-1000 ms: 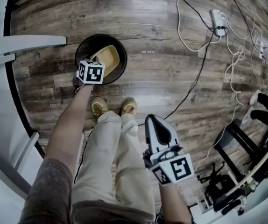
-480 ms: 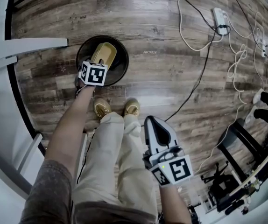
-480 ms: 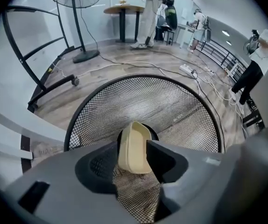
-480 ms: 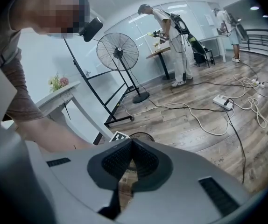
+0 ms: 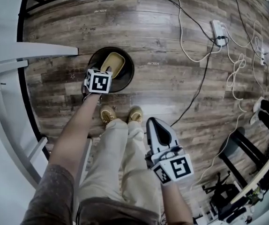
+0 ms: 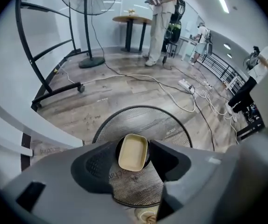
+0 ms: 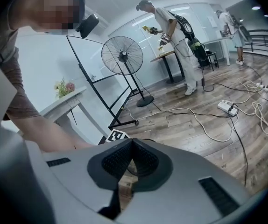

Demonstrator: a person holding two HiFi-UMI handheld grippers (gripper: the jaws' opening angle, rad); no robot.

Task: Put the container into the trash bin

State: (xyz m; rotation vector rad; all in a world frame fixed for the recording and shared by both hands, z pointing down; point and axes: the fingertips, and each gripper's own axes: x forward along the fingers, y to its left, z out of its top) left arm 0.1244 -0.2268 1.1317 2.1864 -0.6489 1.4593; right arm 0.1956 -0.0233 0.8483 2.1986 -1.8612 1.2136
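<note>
Container (image 5: pixel 112 63) inside black mesh trash bin (image 5: pixel 128 73), left tongs (image 6: pixel 135 148) opening above it

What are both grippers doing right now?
Left gripper: jaws opening, empty; container lies in the trash bin.
Right gripper: closed, empty.

Container (image 5: pixel 112 63): pale yellow shallow tub, oblong with rounded corners, empty, open face up. It lies inside the bin, over its dark bottom; flat or leaning cannot be told. Centre of the left gripper view.

Bin (image 5: pixel 130 70): round, black wire mesh, upright on the wood floor (image 5: pixel 172 27), upper left of centre in the head view.
</note>
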